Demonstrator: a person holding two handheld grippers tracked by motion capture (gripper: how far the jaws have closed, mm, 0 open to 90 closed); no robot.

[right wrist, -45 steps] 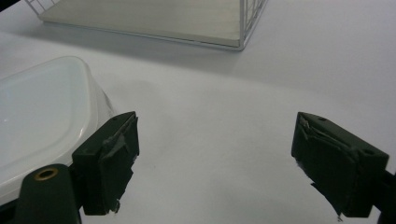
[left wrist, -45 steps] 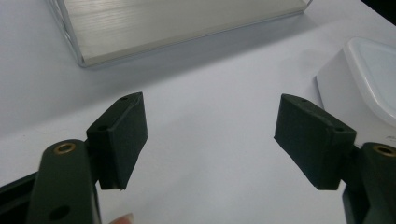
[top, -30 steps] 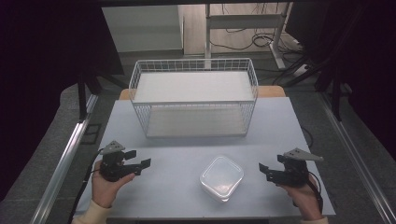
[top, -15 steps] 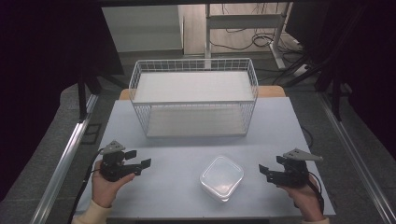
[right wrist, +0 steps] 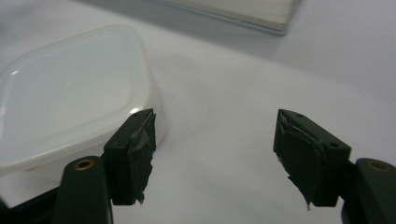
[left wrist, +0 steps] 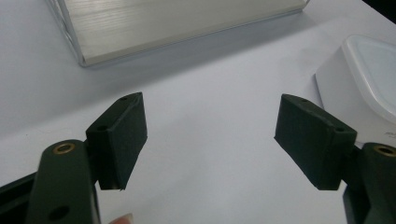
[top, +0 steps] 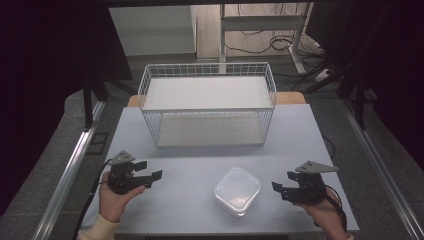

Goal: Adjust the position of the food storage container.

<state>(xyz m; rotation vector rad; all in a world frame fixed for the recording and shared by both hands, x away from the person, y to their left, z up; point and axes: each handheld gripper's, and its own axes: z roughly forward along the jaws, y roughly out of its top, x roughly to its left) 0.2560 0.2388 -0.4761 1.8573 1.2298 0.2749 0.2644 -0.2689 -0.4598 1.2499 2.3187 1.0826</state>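
Resting: clear plastic container (top: 238, 190) sits lid-up on the table (top: 200, 165), near the front edge, right of centre.
Container vs grippers: between the two; nearer the right gripper (top: 281, 190), apart from it; well apart from the left gripper (top: 151, 176).
Container orientation: squarish with rounded corners, turned so a corner faces the front edge; no clear long axis.
Left gripper: held in the left hand (top: 116, 200) at front left, jaws spread wide, nothing between them; in the left gripper view (left wrist: 210, 140) the container (left wrist: 369, 84) shows at upper right.
Right gripper: held in the right hand (top: 325, 215) at front right, jaws wide apart, empty; in the right gripper view (right wrist: 215, 154) the container (right wrist: 70, 93) lies just beyond the left jaw.
Basket: white wire basket (top: 207, 107) at the back centre of the table, long side across.
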